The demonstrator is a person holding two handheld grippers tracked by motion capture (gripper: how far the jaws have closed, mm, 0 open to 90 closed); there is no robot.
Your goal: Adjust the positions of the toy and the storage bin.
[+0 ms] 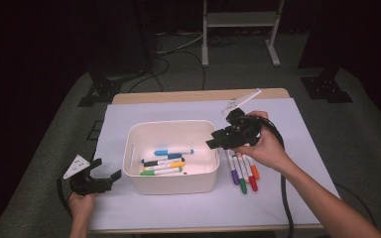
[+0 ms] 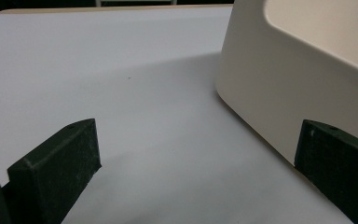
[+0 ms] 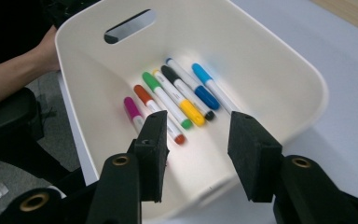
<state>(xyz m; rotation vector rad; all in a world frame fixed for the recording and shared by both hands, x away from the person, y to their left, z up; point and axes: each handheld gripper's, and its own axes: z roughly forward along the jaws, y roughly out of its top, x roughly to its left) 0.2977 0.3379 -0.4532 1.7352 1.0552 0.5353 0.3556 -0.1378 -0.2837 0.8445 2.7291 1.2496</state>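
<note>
Left gripper (image 1: 102, 174) sat low at the person's left, held from below by the left hand (image 1: 82, 204), jaws spread wide, nothing between them. Right gripper (image 1: 213, 142) was raised, right hand (image 1: 264, 148) wrapped around its body, forearm running in from bottom right; jaws partly apart, empty.

Smooth cream plastic bin (image 1: 171, 181), glossy plastic markers (image 3: 177, 100), matt white paper sheet (image 1: 297, 129), wooden table edge (image 1: 198, 95)
</note>
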